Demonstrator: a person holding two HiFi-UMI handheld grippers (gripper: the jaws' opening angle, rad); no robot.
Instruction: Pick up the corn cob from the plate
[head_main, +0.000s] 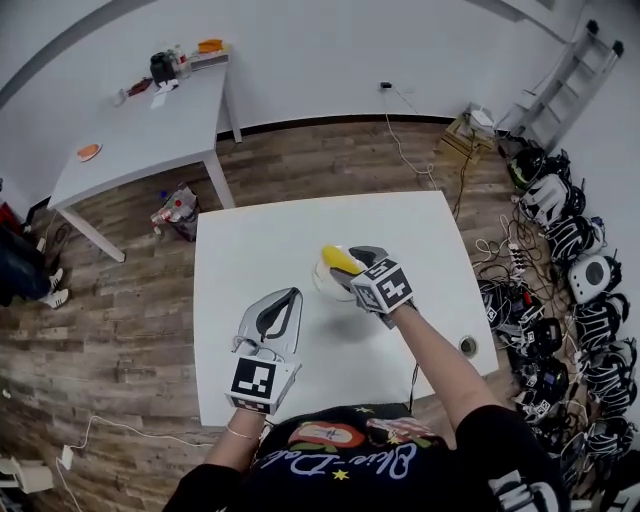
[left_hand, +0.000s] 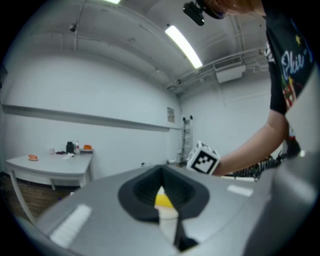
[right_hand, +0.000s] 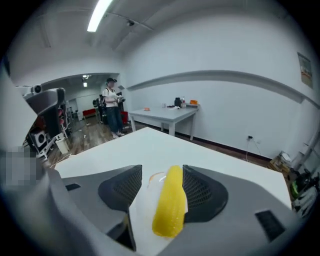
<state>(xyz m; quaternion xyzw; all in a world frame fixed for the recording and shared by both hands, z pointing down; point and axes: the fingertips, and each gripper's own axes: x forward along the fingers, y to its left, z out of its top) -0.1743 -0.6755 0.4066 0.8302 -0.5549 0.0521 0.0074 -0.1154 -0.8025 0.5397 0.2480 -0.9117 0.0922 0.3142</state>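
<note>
A yellow corn cob lies on a small white plate near the middle of the white table. My right gripper reaches down over it, and the right gripper view shows the cob lengthwise between the wide-set jaws of the right gripper. The right pad sits close against the cob, while a strip of plate shows at the left pad. My left gripper hovers level to the plate's left, tips together and empty. Through its jaws the left gripper sees the cob.
A second grey table with small items stands at the back left. Cables and several headsets crowd the floor on the right, with a ladder behind. A person stands far off in the right gripper view.
</note>
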